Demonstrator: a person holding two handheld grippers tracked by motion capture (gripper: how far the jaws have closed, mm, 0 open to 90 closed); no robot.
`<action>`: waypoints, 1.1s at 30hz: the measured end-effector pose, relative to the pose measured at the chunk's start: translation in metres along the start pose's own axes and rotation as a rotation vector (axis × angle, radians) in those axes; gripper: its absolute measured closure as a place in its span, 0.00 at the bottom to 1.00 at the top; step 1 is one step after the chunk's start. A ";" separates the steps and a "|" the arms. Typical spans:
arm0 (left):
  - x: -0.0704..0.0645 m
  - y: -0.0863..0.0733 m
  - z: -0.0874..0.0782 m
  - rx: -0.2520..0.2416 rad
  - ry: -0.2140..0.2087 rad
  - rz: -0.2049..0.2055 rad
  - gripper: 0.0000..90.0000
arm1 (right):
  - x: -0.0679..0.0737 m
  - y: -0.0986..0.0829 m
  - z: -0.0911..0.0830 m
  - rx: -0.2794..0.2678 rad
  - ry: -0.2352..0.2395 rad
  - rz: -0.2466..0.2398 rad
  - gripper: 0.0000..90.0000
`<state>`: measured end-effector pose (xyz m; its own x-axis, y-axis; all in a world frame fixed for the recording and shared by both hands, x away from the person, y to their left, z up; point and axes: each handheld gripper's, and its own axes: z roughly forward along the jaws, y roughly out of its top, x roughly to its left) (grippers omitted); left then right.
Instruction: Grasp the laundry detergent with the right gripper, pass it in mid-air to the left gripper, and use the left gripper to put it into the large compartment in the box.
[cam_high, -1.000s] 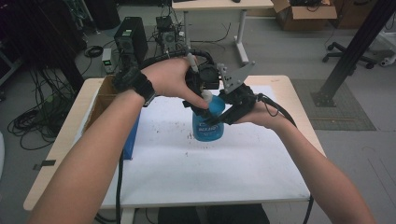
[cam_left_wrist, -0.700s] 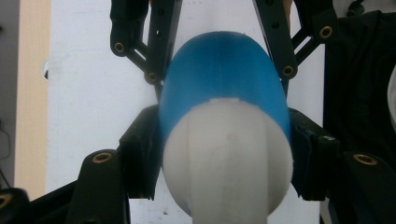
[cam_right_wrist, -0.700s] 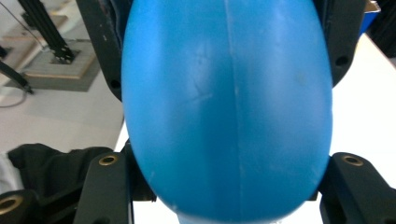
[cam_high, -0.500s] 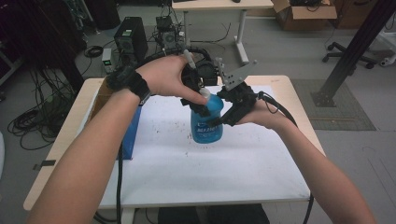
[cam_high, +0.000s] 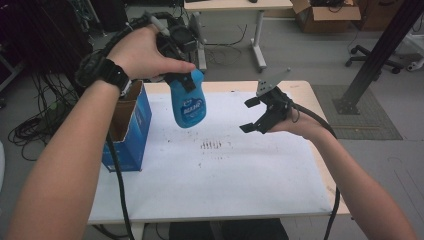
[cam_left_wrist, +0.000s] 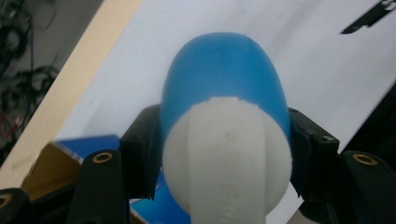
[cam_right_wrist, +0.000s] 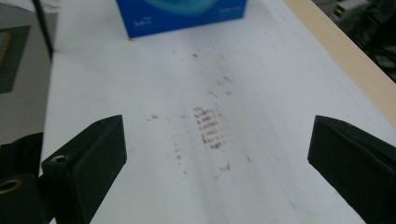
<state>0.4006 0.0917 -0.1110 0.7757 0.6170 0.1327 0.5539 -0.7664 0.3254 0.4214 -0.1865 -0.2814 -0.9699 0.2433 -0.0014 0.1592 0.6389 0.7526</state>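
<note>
Surface: white surface (cam_high: 215, 175) with wooden edges, a patch of dark marks (cam_high: 216, 145) near its middle.
Left fingers: left gripper (cam_high: 176, 59) clenched on the neck of the blue bottle (cam_high: 189, 102), one finger (cam_left_wrist: 140, 149) on each side below the white cap (cam_left_wrist: 227, 154).
Bottle: held in the air above the surface's far left part, hanging downward.
Right fingers: right gripper (cam_high: 255, 114) released, spread wide, empty, above the surface's right half.
Box: open blue box (cam_high: 129, 131) at the left edge.
</note>
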 end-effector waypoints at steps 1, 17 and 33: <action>0.005 -0.002 -0.003 0.001 0.013 -0.039 0.42 | -0.002 -0.002 -0.002 0.009 -0.012 0.015 0.05; 0.072 -0.063 -0.031 0.004 0.178 -0.484 0.42 | -0.033 -0.062 -0.049 0.217 -0.099 0.156 0.03; 0.101 -0.122 -0.026 0.057 0.225 -0.743 0.42 | -0.044 -0.100 -0.085 0.312 -0.146 0.225 0.04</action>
<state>0.4036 0.2524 -0.1130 0.1184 0.9891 0.0876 0.9236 -0.1421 0.3559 0.4326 -0.3228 -0.3003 -0.8719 0.4887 0.0301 0.4341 0.7431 0.5092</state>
